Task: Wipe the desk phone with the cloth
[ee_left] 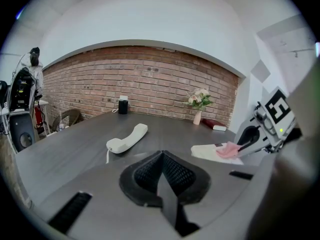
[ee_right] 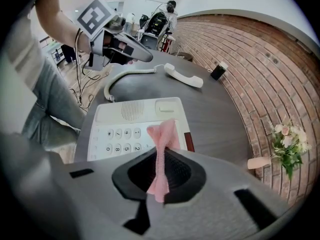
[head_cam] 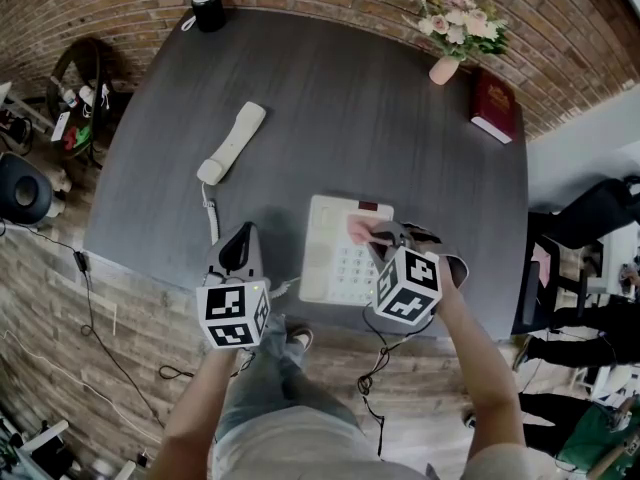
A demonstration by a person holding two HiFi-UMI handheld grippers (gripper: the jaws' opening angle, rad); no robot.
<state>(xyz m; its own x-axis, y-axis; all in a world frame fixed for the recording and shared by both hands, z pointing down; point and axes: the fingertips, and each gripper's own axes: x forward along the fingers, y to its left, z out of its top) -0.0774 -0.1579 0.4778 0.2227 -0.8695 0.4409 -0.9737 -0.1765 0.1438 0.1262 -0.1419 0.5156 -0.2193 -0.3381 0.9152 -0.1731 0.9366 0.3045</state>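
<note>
The white desk phone [head_cam: 340, 248] sits near the front edge of the dark table [head_cam: 330, 98], with its keypad showing. Its handset [head_cam: 232, 143] lies off the cradle further back on the left, joined by a coiled cord. My right gripper [head_cam: 378, 236] is shut on a pink cloth [head_cam: 360, 230], which rests on the phone's top right part, by the keypad [ee_right: 122, 136]. In the right gripper view the cloth [ee_right: 162, 139] sticks out between the jaws. My left gripper [head_cam: 240, 240] hangs left of the phone at the table's edge, shut with nothing in it.
A black speaker [head_cam: 207, 6] stands at the back left. A vase of flowers [head_cam: 455, 28] and a red book [head_cam: 495, 106] are at the back right. Cables trail on the wooden floor [head_cam: 120, 328] below the table's front edge.
</note>
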